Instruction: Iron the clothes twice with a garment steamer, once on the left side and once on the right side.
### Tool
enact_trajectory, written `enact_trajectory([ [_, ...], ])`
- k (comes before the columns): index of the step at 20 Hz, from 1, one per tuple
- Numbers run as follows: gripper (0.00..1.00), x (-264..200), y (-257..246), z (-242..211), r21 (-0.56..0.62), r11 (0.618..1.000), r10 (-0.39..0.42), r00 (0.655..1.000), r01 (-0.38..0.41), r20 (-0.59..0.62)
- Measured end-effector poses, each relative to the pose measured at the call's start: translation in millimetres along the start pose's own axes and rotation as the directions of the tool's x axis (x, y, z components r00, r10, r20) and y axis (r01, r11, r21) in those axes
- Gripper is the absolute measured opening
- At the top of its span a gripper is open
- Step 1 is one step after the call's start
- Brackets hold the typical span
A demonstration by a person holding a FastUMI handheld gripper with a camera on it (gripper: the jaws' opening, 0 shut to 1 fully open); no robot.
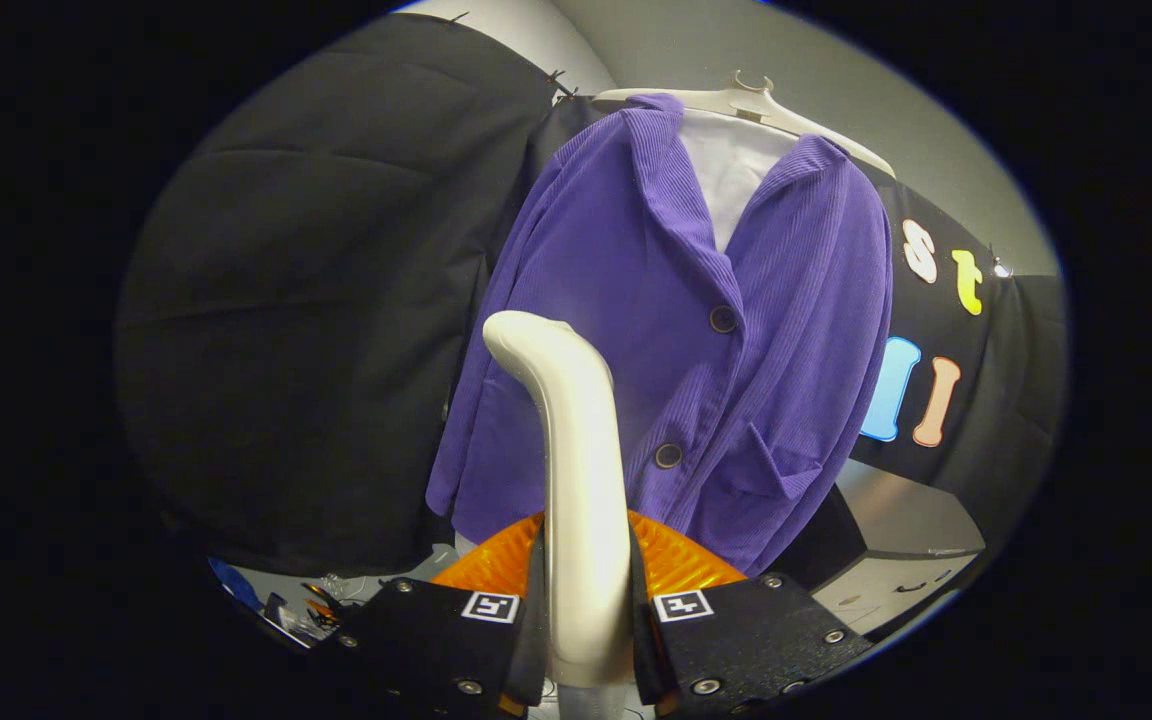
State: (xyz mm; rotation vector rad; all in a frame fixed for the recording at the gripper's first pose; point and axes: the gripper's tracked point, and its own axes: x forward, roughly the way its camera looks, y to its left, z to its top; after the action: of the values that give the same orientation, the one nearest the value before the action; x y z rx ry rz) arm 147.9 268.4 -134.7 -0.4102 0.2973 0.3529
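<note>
The hand-held gripper is seen at the bottom centre of the frame, its two fingers clamped from either side on the cream-white handle of the garment steamer. The handle is held upright between the fingers and rises from them to a curved head that bends toward the upper left, near the middle of the frame. An orange ribbed part of the steamer is visible just behind the fingers, on both sides of the handle. Beyond the steamer, a purple corduroy jacket is hung on a pale hanger in the upper centre of the frame, with a white garment showing inside its open collar. Two dark buttons are seen down the jacket's front, and a pocket flap lies lower on its right part. The steamer's head is placed in front of the jacket's left part as pictured; whether it touches the cloth cannot be told. A black cloth wall is spread across the left of the frame. A grey surface is seen at lower right, and small cluttered items lie at lower left.
</note>
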Motion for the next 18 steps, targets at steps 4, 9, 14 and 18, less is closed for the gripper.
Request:
enact_trajectory([
  [4,0.35,-1,11,-35,-0.034,0.999,0.012,0.999,-0.014,-0.053],
  [9,0.35,0,22,-102,-0.015,0.999,0.048,0.982,-0.052,-0.181],
  [14,0.35,-33,5,-147,0.037,0.997,0.076,0.956,-0.068,-0.284],
  [18,0.35,-70,-39,-164,0.075,0.996,0.077,0.946,-0.056,-0.314],
])
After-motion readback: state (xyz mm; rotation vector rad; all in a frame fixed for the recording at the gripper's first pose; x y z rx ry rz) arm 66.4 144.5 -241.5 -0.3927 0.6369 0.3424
